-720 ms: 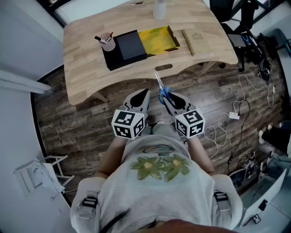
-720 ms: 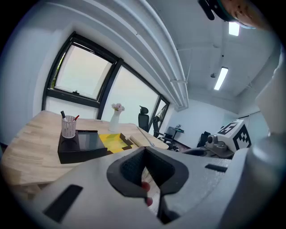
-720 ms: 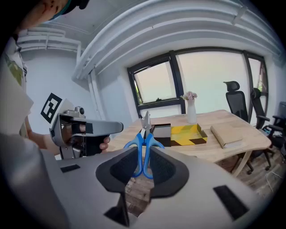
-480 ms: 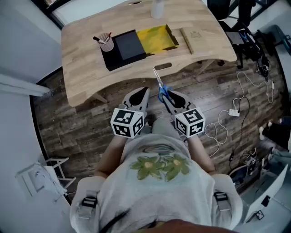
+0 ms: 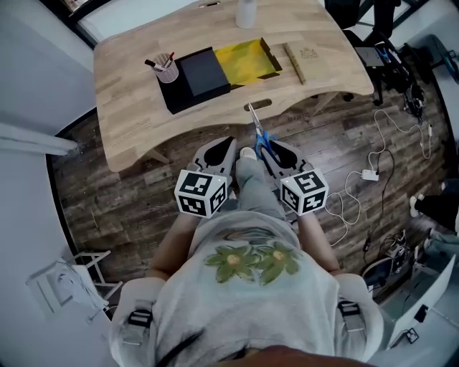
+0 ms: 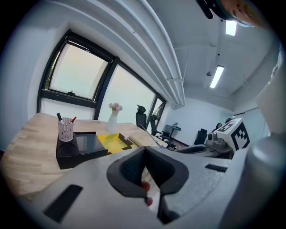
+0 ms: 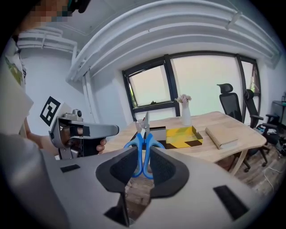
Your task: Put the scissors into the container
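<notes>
Blue-handled scissors point(image 5: 259, 136) point(image 7: 143, 150) stand between the jaws of my right gripper point(image 5: 267, 150) point(image 7: 143, 169), which is shut on the handles with the blades pointing toward the desk. The blade tips hang over the front edge of the wooden desk point(image 5: 129, 107). On the desk sit a mesh pen cup point(image 5: 168, 70) point(image 6: 65, 130) on a black tray point(image 5: 197, 77), and beside them a yellow open box point(image 5: 247, 61) point(image 7: 183, 135). My left gripper point(image 5: 224, 148) point(image 6: 145, 172) is shut and empty, level with the right one.
A white vase point(image 5: 246, 13) stands at the desk's far edge and a flat book point(image 5: 295, 63) lies right of the yellow box. Cables and a charger point(image 5: 369, 178) lie on the wooden floor to the right. Office chairs point(image 7: 230, 105) stand beyond the desk.
Both grippers have moved slightly toward the desk, so the scissor tips now reach its front edge. The person's leg has stepped forward between the grippers.
</notes>
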`<state>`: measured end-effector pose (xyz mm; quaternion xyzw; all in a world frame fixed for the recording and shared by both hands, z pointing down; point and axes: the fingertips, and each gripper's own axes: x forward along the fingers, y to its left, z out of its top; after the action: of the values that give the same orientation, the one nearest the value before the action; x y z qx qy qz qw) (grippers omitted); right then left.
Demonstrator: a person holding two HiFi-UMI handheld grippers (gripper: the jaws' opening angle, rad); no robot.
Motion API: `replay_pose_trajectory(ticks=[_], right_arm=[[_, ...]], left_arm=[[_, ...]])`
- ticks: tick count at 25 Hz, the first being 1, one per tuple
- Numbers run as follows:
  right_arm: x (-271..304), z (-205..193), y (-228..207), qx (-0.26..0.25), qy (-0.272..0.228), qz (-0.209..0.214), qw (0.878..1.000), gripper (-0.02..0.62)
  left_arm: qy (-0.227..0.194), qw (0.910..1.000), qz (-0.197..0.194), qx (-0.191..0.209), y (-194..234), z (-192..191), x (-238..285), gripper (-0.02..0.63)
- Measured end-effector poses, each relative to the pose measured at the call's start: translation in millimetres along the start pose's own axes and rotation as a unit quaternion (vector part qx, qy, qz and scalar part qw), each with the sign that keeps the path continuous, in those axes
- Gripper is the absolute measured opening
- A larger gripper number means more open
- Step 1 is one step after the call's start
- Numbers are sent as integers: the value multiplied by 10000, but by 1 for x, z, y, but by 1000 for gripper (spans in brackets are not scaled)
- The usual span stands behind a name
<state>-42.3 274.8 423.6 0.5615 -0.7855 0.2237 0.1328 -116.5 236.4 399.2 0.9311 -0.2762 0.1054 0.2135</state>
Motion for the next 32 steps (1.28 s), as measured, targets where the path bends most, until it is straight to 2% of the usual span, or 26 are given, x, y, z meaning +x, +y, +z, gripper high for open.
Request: replay_pose_trajectory(ticks=[7,21,32], right_arm=[[27,18,-25,20,-3,130,9999,84],[85,65,-102,19,56,246,9997,84],[127,91,-133,-15,79,403,9992,84]], left_arm=[[-27,9998,163,-129,25,13,26,6],[38,9992,311,-267,66,49,108,6],[76,9983,502,-297,96,67,140,6]])
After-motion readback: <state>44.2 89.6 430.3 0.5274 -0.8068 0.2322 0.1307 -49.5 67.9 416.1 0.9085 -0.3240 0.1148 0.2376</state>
